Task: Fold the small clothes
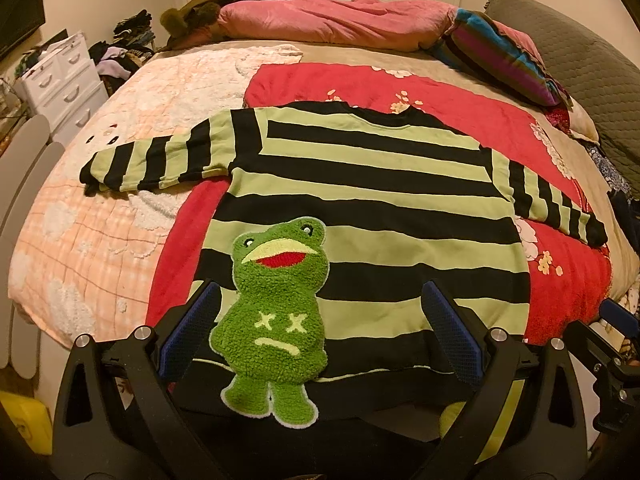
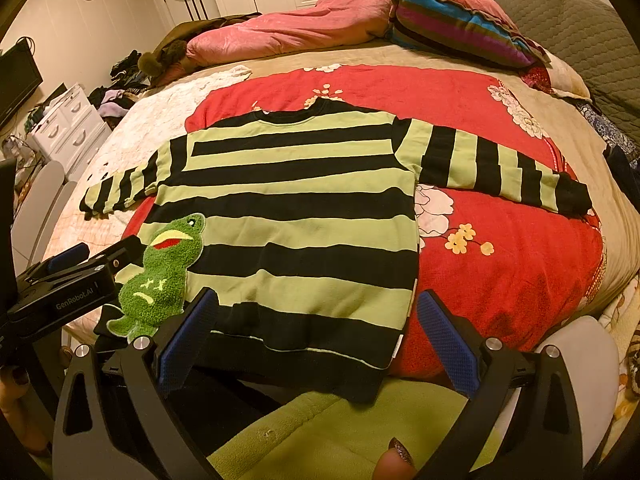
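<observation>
On the bed [image 1: 100, 216], the striped sweater [image 1: 360, 184] lies flat; left gripper [image 1: 320, 328] and right gripper [image 2: 318, 332] hover spread wide.

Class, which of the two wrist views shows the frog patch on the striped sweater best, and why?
The left wrist view. There the frog patch faces the camera whole, between the open fingers of the left gripper. In the right wrist view the patch sits at the left edge, skewed, its feet partly hidden behind a finger.

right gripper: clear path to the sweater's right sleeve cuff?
Probably yes. The right gripper is open and empty at the hem; nothing lies on the red blanket between it and the black cuff.
</observation>
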Motion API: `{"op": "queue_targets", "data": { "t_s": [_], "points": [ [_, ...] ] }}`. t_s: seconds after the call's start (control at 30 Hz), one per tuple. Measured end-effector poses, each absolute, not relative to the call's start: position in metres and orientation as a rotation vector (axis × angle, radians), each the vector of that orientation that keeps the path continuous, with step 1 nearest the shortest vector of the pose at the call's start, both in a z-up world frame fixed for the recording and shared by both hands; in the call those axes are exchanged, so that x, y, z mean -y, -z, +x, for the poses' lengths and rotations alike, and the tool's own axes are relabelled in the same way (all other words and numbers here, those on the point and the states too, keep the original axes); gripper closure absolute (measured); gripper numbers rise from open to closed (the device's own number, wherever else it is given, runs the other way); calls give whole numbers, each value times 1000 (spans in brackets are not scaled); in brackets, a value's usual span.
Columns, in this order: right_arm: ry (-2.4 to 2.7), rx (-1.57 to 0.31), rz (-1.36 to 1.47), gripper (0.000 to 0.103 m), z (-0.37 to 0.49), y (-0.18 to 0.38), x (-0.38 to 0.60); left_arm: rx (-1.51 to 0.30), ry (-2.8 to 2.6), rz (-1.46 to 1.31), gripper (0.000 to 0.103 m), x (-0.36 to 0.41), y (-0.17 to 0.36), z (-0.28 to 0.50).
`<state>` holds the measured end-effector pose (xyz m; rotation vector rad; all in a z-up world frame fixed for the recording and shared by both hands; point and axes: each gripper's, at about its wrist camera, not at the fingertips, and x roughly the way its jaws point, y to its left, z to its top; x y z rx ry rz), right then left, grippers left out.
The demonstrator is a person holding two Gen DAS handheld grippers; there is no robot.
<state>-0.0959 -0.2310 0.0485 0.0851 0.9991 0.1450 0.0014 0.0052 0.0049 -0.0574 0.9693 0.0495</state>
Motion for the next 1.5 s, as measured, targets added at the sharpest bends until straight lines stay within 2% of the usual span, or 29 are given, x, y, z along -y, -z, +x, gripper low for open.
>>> {"op": "queue_targets", "data": {
  "t_s": [1.5],
  "points": [
    [-127, -919, 74, 4, -72, -46, 236, -952, -77, 0, 9, -3, 0, 16]
  ]
}}
